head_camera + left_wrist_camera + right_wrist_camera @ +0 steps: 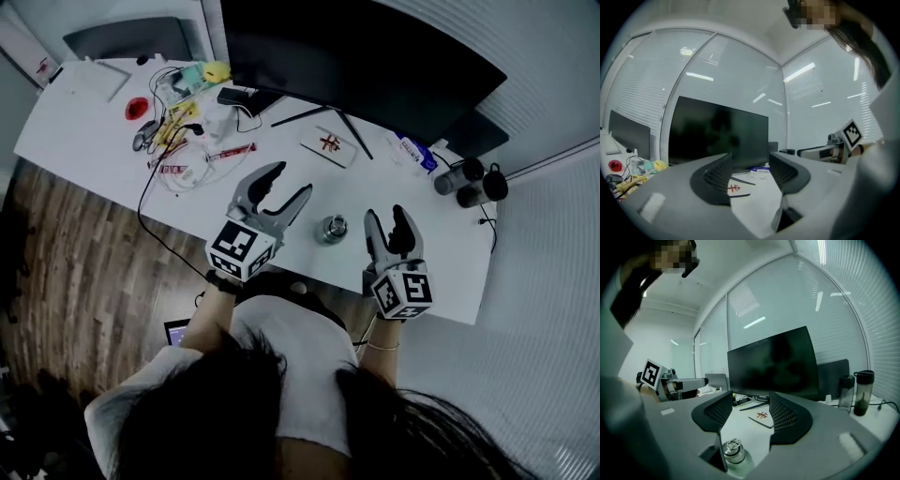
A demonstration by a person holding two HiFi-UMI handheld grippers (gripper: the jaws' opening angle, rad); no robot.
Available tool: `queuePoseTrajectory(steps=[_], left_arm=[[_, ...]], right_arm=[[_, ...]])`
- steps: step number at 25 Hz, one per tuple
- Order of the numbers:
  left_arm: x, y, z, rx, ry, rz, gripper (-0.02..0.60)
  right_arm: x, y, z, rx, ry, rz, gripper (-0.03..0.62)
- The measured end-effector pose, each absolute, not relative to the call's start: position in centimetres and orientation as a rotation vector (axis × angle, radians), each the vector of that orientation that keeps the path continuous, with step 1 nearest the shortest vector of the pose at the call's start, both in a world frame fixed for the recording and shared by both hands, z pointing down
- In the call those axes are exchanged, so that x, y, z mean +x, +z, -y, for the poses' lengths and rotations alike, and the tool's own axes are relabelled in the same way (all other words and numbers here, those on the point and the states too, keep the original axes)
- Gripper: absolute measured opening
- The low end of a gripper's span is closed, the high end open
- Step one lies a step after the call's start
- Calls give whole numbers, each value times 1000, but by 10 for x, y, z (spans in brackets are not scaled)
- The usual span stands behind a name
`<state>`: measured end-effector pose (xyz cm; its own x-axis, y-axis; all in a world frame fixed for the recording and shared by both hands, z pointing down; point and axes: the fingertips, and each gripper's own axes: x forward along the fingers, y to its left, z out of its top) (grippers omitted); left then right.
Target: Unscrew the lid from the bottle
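A small bottle point(332, 228) with a metal ring-topped lid stands upright on the white desk point(94, 122), between my two grippers. My left gripper point(291, 183) hovers just left of it, jaws open and empty, pointing toward the monitor. My right gripper point(385, 217) is just right of the bottle, also open. In the right gripper view the bottle point(734, 453) shows low down near the base of the jaws, and the pads point(783, 417) do not touch it. The left gripper view shows only desk between its open jaws; the bottle is out of that view.
A large dark monitor point(375, 66) stands at the back of the desk. A white card point(330, 145) lies in front of it. Cables and small items point(178, 122) crowd the far left. Two dark bottles point(473, 180) stand at the right end. The desk's near edge runs by my body.
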<state>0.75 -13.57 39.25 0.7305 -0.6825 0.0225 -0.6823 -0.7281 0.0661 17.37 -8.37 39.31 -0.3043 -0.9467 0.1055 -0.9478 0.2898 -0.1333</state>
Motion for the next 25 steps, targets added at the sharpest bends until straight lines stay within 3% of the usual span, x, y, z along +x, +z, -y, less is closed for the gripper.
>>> queuePoseTrajectory(steps=[10,25], left_arm=[[6,399,125,2874,5,1036,272],[45,474,102,2858,155,760,301]], right_arm=[[161,391,82,1850,288,2516,218],[150,444,72,1798,476,2457,218]])
